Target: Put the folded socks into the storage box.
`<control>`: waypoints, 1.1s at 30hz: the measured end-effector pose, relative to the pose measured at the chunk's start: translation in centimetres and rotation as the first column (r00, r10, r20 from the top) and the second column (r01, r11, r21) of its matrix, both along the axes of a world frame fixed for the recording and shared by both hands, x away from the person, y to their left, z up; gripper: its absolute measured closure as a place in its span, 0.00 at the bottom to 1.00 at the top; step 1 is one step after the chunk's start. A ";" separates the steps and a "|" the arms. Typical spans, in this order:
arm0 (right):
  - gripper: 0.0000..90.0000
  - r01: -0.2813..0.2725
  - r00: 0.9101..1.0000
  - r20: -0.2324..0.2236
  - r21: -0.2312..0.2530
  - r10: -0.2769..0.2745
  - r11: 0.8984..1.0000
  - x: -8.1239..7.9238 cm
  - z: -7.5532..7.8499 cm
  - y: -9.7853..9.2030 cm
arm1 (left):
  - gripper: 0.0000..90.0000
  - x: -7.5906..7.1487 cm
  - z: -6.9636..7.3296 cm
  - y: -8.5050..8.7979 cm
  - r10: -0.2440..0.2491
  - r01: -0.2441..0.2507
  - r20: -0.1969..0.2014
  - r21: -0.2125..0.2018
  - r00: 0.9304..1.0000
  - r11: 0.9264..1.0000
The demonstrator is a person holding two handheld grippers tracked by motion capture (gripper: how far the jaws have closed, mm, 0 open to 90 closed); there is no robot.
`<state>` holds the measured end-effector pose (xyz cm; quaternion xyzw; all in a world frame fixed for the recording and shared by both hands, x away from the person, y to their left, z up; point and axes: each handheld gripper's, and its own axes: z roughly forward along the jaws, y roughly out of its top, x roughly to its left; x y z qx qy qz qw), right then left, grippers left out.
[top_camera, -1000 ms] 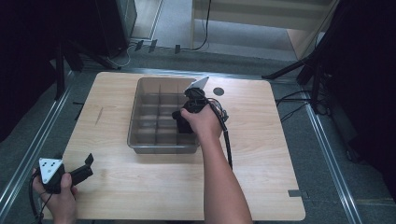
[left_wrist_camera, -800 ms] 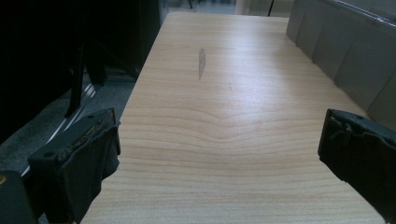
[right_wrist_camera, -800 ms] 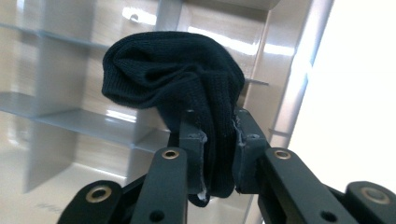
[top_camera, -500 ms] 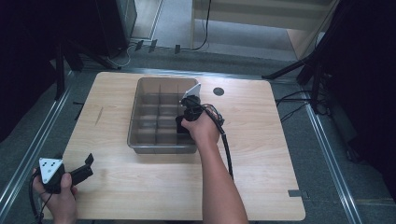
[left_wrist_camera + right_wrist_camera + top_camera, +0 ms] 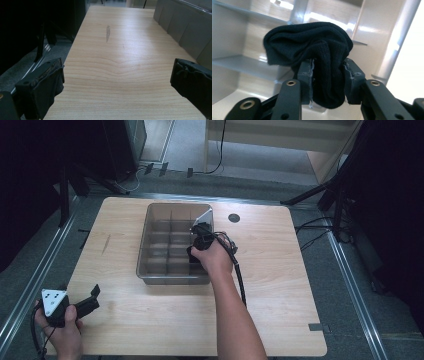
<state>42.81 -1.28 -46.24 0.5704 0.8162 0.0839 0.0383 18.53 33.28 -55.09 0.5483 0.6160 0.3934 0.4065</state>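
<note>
At the near left corner of the wooden table (image 5: 280, 285), the person's left hand (image 5: 60, 327) holds the left gripper (image 5: 90, 301) low over the boards. In the left gripper view its jaws stand wide apart with nothing between them, only bare wood grain and a small grey scuff mark (image 5: 108, 32) farther along the tabletop. The grey wall of the divided bin (image 5: 185, 30) rises at the right of that view.

Farther in, near the middle of the table, the person's right arm reaches forward from the near edge, and the right hand (image 5: 215, 257) holds the right gripper (image 5: 196, 251) tipped down into the clear grey divided bin (image 5: 150, 215), at its right side and toward the near wall. A black cable (image 5: 241, 280) trails back from it along the forearm. In the right gripper view, the jaws are closed tight on a bunched piece of dark knitted cloth (image 5: 312, 47), which bulges above the pads (image 5: 305, 75) inside one of the bin's compartments; which compartment exactly I cannot tell.

Beyond the bin's far right corner, a small dark round hole (image 5: 233, 218) sits in the tabletop.
</note>
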 end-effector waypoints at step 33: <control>0.84 0.019 1.000 -0.001 0.100 -0.019 0.995 -0.5 2.3 -1.9 | 0.00 0.0 0.0 -0.1 -0.003 0.003 -0.003 0.006 1.000 1.000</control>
